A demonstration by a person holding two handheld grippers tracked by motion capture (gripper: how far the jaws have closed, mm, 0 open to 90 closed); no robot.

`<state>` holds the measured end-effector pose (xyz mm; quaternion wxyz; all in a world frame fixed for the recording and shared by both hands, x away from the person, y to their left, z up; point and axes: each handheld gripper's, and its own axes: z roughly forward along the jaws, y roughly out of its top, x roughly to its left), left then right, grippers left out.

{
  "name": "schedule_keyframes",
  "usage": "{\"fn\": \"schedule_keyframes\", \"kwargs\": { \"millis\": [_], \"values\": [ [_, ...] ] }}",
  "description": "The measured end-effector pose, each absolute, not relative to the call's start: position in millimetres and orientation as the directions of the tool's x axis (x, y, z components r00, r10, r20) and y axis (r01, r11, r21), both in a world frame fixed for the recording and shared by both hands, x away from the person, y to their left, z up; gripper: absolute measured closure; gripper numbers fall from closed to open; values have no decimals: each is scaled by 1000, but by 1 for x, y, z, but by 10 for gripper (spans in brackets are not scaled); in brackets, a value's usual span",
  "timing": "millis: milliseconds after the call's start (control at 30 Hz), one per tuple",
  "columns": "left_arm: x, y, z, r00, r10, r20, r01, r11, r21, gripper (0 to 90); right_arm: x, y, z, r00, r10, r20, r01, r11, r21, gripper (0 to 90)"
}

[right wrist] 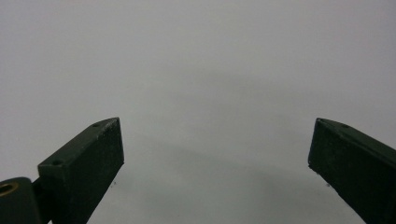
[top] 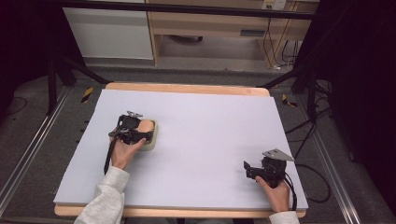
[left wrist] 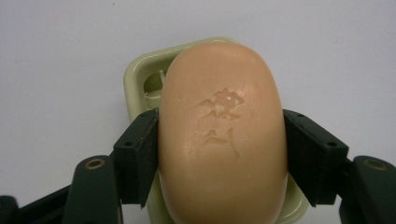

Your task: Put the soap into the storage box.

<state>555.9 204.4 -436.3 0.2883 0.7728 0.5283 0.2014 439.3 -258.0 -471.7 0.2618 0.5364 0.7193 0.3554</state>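
Left gripper (left wrist: 222, 154) jaws clamp soap bar (left wrist: 222, 135) sides — bar over, probably resting in, green dish (left wrist: 136, 77). Right gripper (right wrist: 215, 154) — jaws wide, empty, above counter (right wrist: 210, 56).

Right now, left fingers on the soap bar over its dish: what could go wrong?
1. The soap bar is smooth and rounded, and the left gripper's fingers press only its two sides, so it may squirt out if squeezed harder or lifted fast.
2. The pale green dish is light and sits loose on the table; it could drag or tip with the bar.
3. The right gripper is open and far off, so it cannot steady the dish.
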Motion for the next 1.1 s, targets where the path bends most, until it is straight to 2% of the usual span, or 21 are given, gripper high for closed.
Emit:
{"fn": "schedule_keyframes", "kwargs": {
  "millis": [1100],
  "values": [
    [561,202,-446,352,936,9,711,-273,648,318,440,-258,-472,-289,957,4,586,174,791,38]
  ]
}}
